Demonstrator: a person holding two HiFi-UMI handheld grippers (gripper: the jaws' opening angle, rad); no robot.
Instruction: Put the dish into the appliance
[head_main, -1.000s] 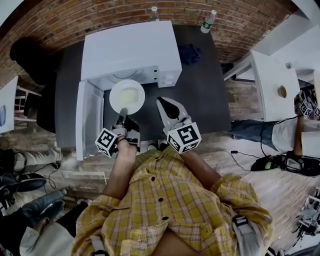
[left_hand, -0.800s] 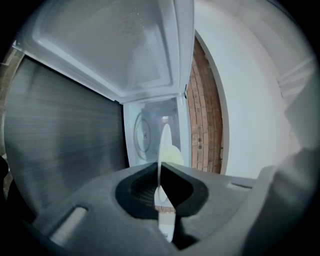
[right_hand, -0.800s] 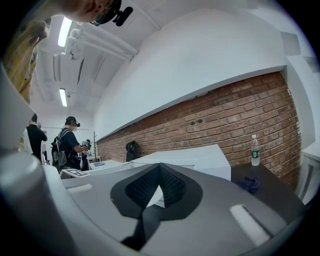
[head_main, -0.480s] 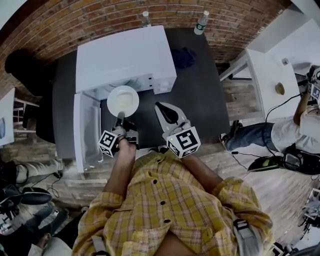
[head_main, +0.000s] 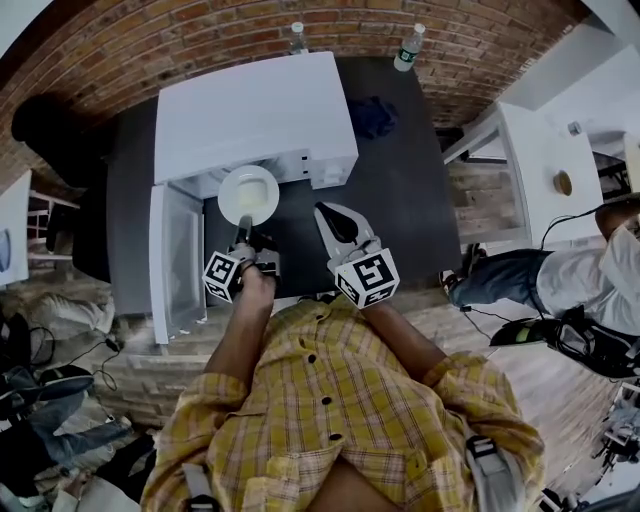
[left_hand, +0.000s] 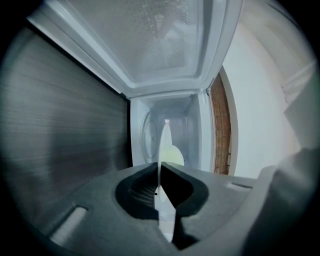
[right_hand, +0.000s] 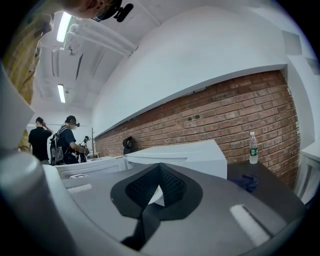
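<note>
A white dish (head_main: 248, 195) hangs at the mouth of the white microwave (head_main: 255, 110), whose door (head_main: 175, 260) swings open to the left. My left gripper (head_main: 243, 224) is shut on the dish's near rim. In the left gripper view the dish (left_hand: 165, 150) shows edge-on between the closed jaws, with the microwave cavity (left_hand: 187, 130) and its turntable (left_hand: 147, 137) straight ahead. My right gripper (head_main: 322, 210) hovers to the right of the dish over the dark table, shut and holding nothing; its tips (right_hand: 159, 167) meet.
The microwave stands on a dark table (head_main: 400, 190) against a brick wall. Two water bottles (head_main: 411, 45) and a blue cloth (head_main: 375, 115) lie at the back. A white table (head_main: 545, 170) and a person (head_main: 590, 280) are to the right.
The left gripper has carried the dish a little forward, closer to the microwave opening. The right gripper has stayed beside it.
</note>
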